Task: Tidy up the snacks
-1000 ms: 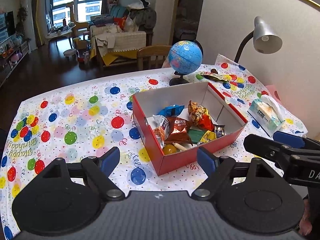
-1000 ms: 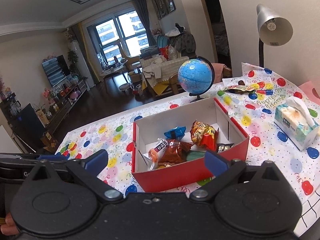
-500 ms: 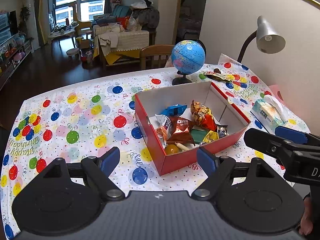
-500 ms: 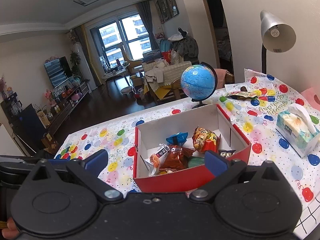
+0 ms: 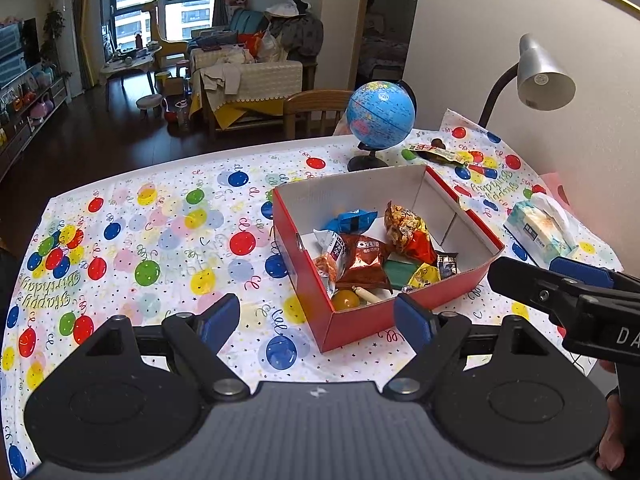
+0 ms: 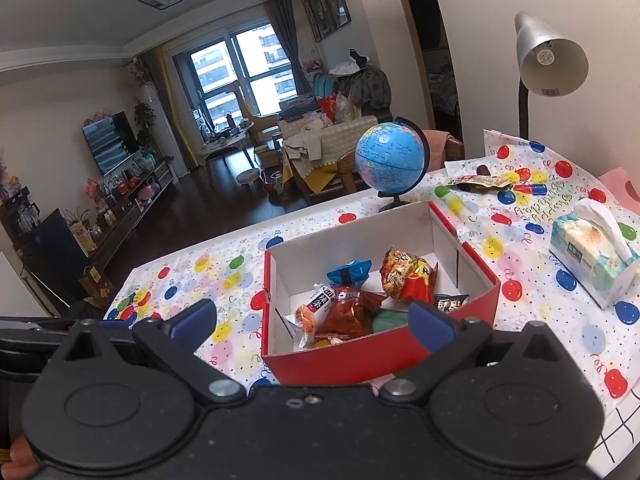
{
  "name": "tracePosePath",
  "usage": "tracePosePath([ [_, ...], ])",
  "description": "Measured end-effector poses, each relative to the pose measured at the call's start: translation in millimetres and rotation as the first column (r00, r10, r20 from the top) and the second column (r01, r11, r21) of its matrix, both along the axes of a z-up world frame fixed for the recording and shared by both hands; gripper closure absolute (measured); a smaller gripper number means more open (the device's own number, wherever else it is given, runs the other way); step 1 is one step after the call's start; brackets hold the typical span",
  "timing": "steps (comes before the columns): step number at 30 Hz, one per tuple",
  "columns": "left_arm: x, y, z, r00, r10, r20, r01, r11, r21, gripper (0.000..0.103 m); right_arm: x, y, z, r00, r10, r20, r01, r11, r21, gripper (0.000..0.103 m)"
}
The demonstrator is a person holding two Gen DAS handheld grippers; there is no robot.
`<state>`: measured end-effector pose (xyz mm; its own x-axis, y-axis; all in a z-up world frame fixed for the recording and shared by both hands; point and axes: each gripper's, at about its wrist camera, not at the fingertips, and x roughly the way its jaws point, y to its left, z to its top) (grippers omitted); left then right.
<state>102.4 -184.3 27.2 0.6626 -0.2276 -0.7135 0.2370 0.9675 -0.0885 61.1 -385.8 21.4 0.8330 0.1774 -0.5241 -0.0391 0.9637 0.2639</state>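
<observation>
Both grippers hover wide apart and empty over the balloon-print table, near a red box of snacks.

Nearest, the left gripper and the right gripper each hold nothing, jaws spread, above the tablecloth. Just beyond sits the red box, with the wrapped snacks piled inside. A tissue pack lies to its right; farther back stand a globe and a desk lamp.
</observation>
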Motion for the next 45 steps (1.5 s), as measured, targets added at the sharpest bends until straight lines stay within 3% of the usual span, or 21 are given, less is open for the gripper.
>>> tracePosePath([
  [14,1,-2,-1,1.000,0.000,-0.005,0.000,1.000,-0.009,0.019,0,-1,0,1.000,0.000,0.000,0.000,1.000,0.001,0.001],
  [34,-9,8,12,0.997,0.008,0.077,0.000,0.996,-0.094,0.019,2,-3,2,1.000,-0.019,-0.007,0.019,1.000,0.004,0.001],
  [45,-8,8,10,0.998,-0.001,0.068,0.007,0.995,-0.097,0.019,4,-2,1,1.000,-0.021,-0.011,0.021,1.000,0.004,0.001],
])
